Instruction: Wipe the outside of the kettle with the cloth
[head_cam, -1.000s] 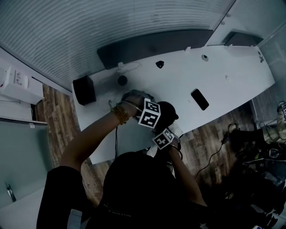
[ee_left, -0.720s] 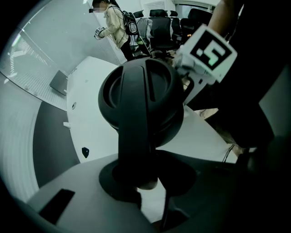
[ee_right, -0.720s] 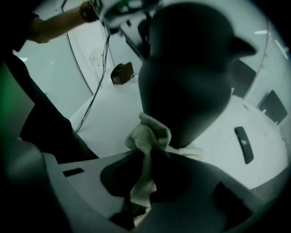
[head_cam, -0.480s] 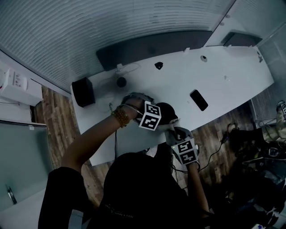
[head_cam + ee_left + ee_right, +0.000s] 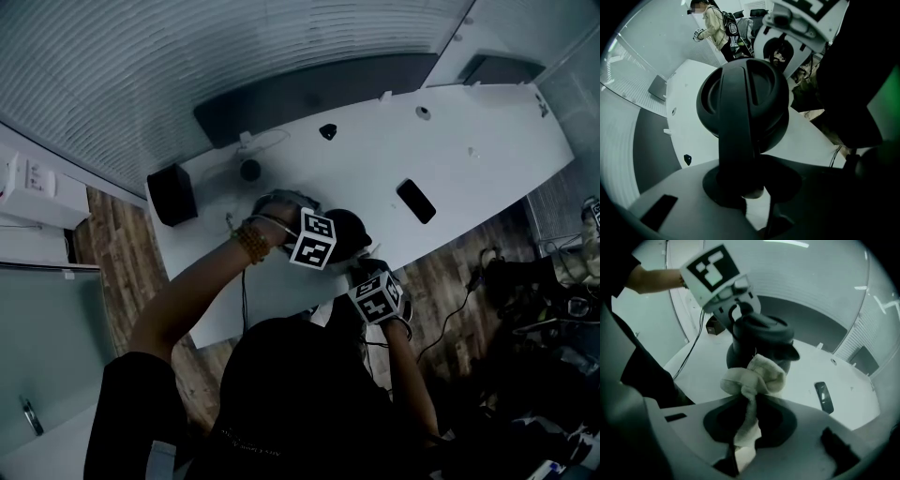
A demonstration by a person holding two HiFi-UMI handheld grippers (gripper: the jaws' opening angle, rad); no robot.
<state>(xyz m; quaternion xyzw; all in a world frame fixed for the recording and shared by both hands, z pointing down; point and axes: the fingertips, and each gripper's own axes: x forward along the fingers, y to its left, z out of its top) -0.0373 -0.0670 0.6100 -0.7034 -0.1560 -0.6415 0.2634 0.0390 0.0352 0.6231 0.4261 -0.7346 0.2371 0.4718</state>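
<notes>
Kettle (image 5: 743,101) pinned from above: jaws of my left gripper (image 5: 750,192) are closing on its handle (image 5: 736,154) to stop shifting; my right gripper (image 5: 745,420) clamps the bunched cloth (image 5: 754,376), ready to wipe.

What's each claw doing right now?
Left claw: closing on the kettle handle between its jaws.
Right claw: closed, holding the cloth.

The kettle (image 5: 349,230) stands on the table (image 5: 487,159), near the person's edge. A phone (image 5: 415,202) lies on the table right of the kettle and a box (image 5: 172,194) well to its left. The cloth (image 5: 754,376), in the right gripper (image 5: 745,432), is just beside the kettle on the person's side.
</notes>
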